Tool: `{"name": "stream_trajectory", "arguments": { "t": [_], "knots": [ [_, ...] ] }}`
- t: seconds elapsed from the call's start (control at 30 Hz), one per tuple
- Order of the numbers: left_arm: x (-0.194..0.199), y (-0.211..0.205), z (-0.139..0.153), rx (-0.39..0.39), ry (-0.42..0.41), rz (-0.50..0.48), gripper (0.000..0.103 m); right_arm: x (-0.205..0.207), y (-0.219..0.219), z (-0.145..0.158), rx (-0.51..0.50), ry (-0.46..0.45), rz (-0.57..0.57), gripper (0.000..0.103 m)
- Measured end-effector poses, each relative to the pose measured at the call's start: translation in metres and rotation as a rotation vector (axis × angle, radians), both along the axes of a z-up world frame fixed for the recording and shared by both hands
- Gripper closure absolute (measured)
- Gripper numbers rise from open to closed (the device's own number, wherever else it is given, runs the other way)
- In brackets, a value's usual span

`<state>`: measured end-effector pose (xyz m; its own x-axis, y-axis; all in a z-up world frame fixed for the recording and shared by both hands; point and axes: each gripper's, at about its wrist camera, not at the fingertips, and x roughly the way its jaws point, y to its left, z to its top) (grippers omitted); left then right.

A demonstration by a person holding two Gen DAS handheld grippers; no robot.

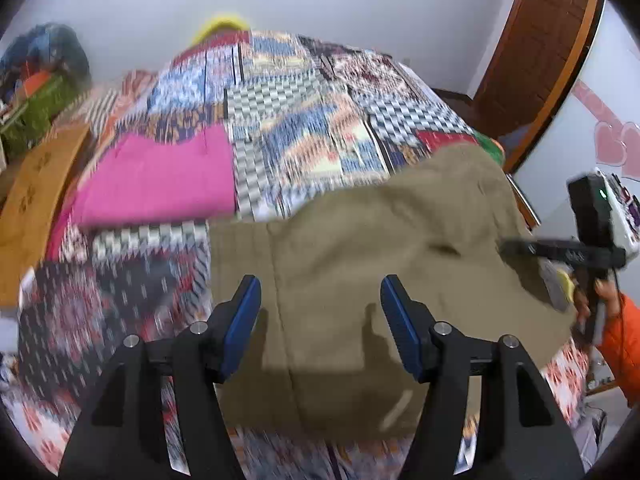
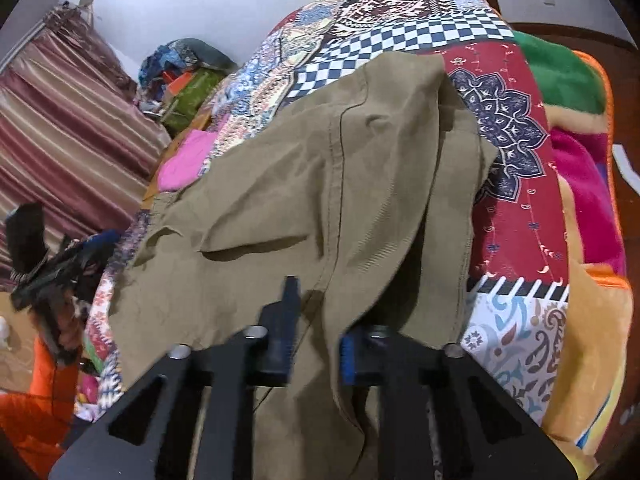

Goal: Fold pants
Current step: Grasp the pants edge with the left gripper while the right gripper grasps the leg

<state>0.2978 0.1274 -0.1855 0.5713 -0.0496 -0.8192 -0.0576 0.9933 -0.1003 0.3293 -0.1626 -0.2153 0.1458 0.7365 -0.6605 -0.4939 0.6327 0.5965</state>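
Note:
Olive-khaki pants [image 1: 360, 240] lie rumpled across the near part of a bed. My left gripper [image 1: 320, 284] hovers just above them, its blue pads [image 1: 248, 308] wide apart with nothing between them, so it is open. In the right wrist view the pants [image 2: 280, 180] rise in a loose fold toward the camera, and a bunch of the cloth runs between the fingers of my right gripper [image 2: 318, 320], which is shut on it. The cloth partly hides the right finger. The right gripper [image 1: 520, 248] also shows at the pants' right edge, held by a hand in an orange sleeve [image 1: 624, 340].
A patchwork bedspread [image 1: 300, 100] covers the bed, with a folded pink cloth [image 1: 160, 176] at its left. A bright fleece blanket [image 2: 580, 200] hangs off the right side. A wooden door [image 1: 540, 40], a striped curtain [image 2: 60, 120] and a heap of bags [image 1: 40, 80] surround it.

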Motion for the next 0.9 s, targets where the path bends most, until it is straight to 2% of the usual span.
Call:
{"name": "stream_trajectory", "arguments": {
  "t": [0.1,0.2,0.27,0.3,0.37,0.4,0.47,0.57,0.6,0.67,0.7,0.77,0.9],
  "knots": [
    [0.035,0.003,-0.008,0.043,0.021,-0.006,0.042,-0.004,-0.01,0.01,0.047,-0.012,-0.004,0.095],
    [0.068,0.002,-0.025,0.038,0.086,-0.04,0.056,-0.009,-0.018,0.019,0.094,-0.036,-0.011,0.095],
    [0.088,-0.002,-0.036,0.037,0.122,-0.067,0.065,-0.01,-0.015,0.018,0.069,-0.04,0.001,0.091],
    [0.094,-0.004,-0.04,0.03,0.135,-0.076,0.065,-0.009,-0.012,0.014,0.054,-0.026,0.011,0.09],
    [0.105,-0.011,-0.048,-0.003,0.158,-0.1,0.074,-0.004,-0.007,-0.002,0.028,0.036,0.037,0.075],
    [0.109,-0.014,-0.05,-0.015,0.165,-0.114,0.077,-0.003,-0.005,-0.008,0.025,0.058,0.041,0.058],
    [0.114,-0.024,-0.053,-0.038,0.171,-0.157,0.086,-0.001,-0.001,-0.016,0.04,0.07,0.049,0.056],
    [0.12,-0.039,-0.058,-0.065,0.189,-0.218,0.087,0.001,0.005,-0.016,0.037,0.05,0.064,0.056],
    [0.121,-0.042,-0.062,-0.06,0.206,-0.223,0.087,0.002,0.006,-0.015,0.027,0.048,0.066,0.058],
    [0.128,-0.046,-0.071,-0.027,0.244,-0.212,0.087,0.002,0.006,-0.013,0.011,0.045,0.066,0.077],
    [0.13,-0.045,-0.074,-0.023,0.26,-0.202,0.087,0.003,0.007,-0.015,0.026,0.075,0.084,0.096],
    [0.137,-0.041,-0.082,-0.033,0.29,-0.171,0.087,0.001,0.006,-0.013,0.047,0.101,0.095,0.096],
    [0.142,-0.034,-0.087,-0.037,0.307,-0.144,0.087,-0.01,0.005,-0.007,0.032,0.08,0.138,0.098]
  ]
}}
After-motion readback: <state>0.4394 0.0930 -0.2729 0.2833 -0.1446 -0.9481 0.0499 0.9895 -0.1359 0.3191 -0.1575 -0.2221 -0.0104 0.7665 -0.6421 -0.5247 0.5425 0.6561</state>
